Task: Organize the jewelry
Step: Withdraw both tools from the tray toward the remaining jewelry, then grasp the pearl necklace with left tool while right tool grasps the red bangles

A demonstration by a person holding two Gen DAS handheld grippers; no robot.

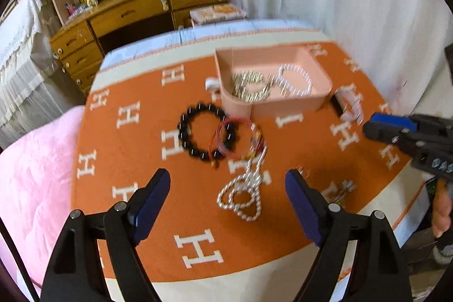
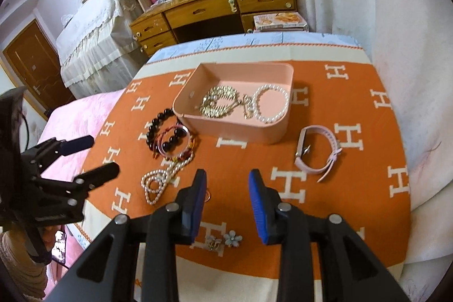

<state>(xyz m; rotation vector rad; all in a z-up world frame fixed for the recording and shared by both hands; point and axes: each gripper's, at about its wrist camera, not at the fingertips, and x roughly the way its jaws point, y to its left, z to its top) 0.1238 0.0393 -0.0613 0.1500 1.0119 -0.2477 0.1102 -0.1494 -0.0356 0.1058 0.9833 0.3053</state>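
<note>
Loose jewelry is lying on an orange cloth (image 2: 354, 132) patterned with white letters, in front of a pink tray (image 2: 279, 132) that is already holding a gold necklace (image 2: 218, 104) and a pearl bracelet (image 2: 271, 104). The left gripper (image 1: 228, 188) is being held with its jaws spread wide and nothing between them, above a pearl necklace (image 1: 243, 197). The right gripper (image 2: 228, 188) is being held partly open and empty, over bare cloth, with flower earrings (image 2: 226, 239) lying just below it. A black bead bracelet (image 1: 198, 132) is being overlapped by a red cord bracelet (image 1: 240, 137), and the pearl necklace is touching that cord. Trouble is likely being invited by this tangle: if one piece is lifted, its neighbours could be dragged along or flung off the cloth. The thin pearl strand could also slip from wide pads. A pink watch (image 2: 317, 152) is lying well apart to the right of the tray. The left view is being blurred, so the watch there is hard to make out. A small white object behind the tray's corner and a small ring beside the right gripper's finger cannot be identified.
</note>
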